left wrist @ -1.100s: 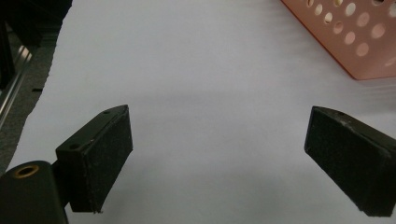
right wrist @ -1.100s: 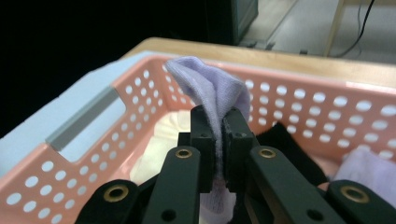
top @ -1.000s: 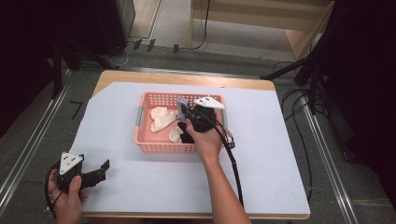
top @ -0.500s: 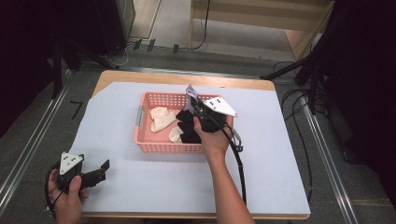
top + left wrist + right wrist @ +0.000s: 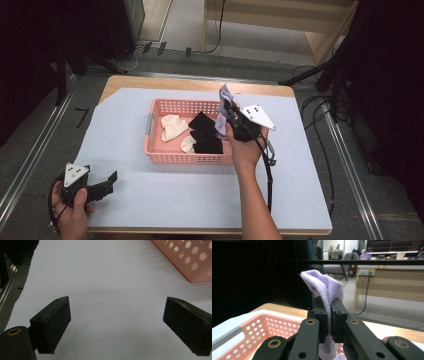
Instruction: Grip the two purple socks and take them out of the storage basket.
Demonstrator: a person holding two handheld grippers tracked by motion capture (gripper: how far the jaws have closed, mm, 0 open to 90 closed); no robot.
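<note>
The left gripper [image 5: 102, 186] rested at the near left corner of the white sheet [image 5: 165, 195], its jaws standing wide apart with nothing between them. The pink basket [image 5: 150, 125] held cream and black socks. At its right edge, the right gripper [image 5: 229, 111] was clamped on a lavender sock [image 5: 324, 287], lifted above the basket.
</note>
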